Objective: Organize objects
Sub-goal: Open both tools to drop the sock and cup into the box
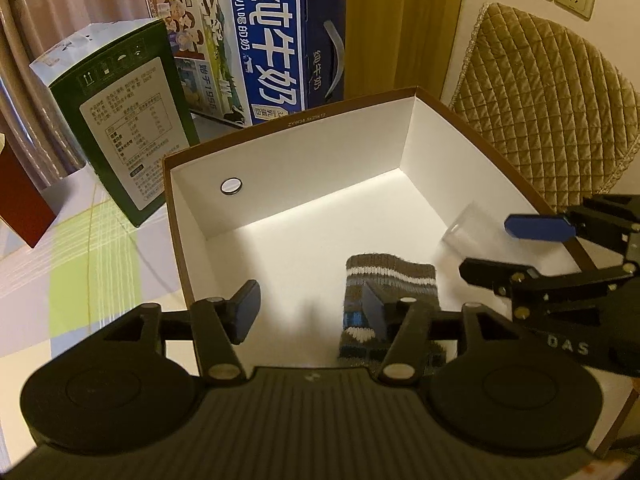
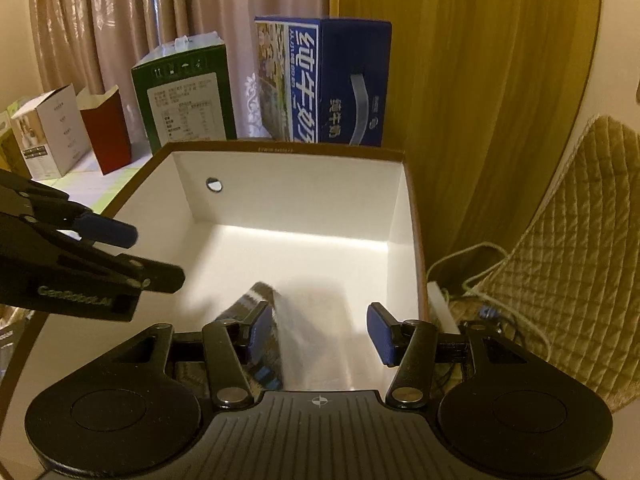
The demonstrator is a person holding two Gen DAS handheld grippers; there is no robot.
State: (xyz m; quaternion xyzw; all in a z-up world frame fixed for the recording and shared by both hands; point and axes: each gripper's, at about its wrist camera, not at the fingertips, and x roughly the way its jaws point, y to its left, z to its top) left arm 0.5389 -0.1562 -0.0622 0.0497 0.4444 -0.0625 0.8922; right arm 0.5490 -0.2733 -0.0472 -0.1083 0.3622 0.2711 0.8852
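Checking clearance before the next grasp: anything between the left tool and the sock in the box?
Nothing visible. The left tool hangs open over the box, with the sock on the floor just below its right finger. The right tool, also open, is off to the side, not between them.

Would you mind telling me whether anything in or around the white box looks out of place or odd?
Nothing looks spilled or damaged. The striped sock lies in the white box, and a clear plastic sleeve, blurred, leans beside it. Behind the box, the blue milk carton stands with its print upside down.
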